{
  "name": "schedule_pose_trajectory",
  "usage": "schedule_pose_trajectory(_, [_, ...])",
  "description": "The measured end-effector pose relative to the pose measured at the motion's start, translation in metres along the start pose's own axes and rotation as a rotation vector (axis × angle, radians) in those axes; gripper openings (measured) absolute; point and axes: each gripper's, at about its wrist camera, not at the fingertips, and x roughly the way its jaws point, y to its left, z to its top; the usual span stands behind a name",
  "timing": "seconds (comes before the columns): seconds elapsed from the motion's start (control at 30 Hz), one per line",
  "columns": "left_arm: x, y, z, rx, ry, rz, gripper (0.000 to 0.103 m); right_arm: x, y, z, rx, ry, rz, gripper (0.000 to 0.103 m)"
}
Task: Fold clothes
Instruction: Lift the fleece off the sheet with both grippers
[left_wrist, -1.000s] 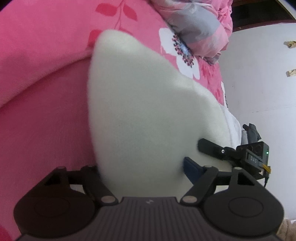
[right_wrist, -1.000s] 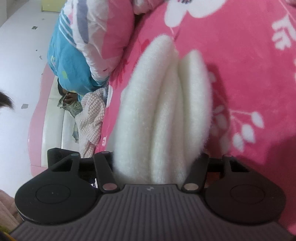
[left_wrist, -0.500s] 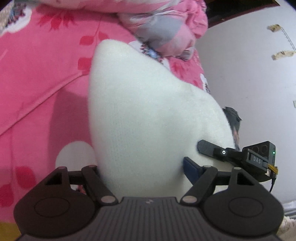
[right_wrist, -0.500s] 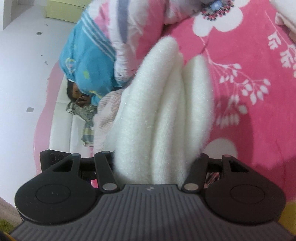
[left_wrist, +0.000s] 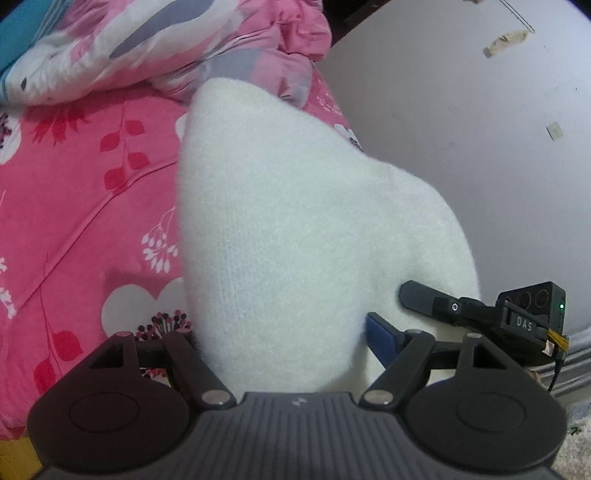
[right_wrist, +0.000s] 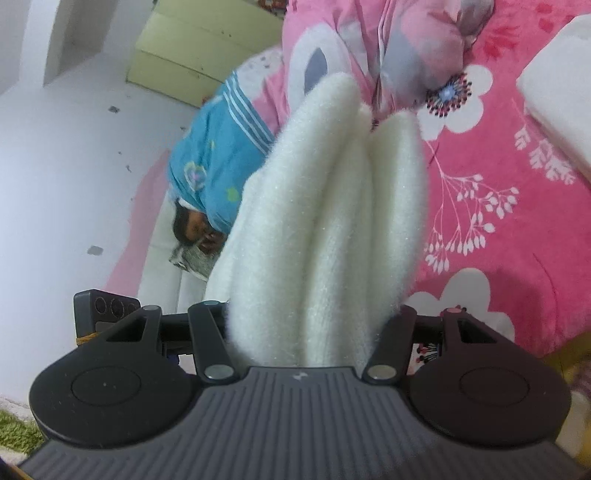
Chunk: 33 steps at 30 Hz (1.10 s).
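left wrist view: sits just behind its own gripper, faces forward and steeply down, very near a white fuzzy garment that fills mid-frame, pink floral bedspread at left, white wall at right. right wrist view: same mounting, shallower downward tilt, equally near the garment's bunched folds. shared: garment, bedspread, crumpled quilt.

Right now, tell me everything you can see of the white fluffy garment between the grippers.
The white fluffy garment is a thick, fuzzy knit, cream-white with no print. It is folded: the right wrist view shows several stacked layers edge-on. The left gripper and the right gripper each clamp one end, so it hangs in the air above the pink floral bedspread. The fingertips are buried in the pile. Nothing else appears to touch it.
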Motion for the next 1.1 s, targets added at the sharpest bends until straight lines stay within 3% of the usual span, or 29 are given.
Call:
schedule_pose_trajectory(0.27, [0.009,-0.057,-0.023,0.024,-0.059,0.02,0.079,-0.046,-0.007,0.003,-0.052,-0.056,0.028,0.056])
schedule_pose_trajectory(0.73, [0.102,-0.186,-0.062,0.05,-0.031,0.022,0.079,-0.175,-0.092,0.021,-0.047,-0.11,0.014,0.056])
schedule_pose_trajectory(1.1, [0.143,-0.228,-0.101,0.014,0.002,0.067,0.079,-0.22,-0.149,0.022,-0.008,-0.068,0.032,0.056])
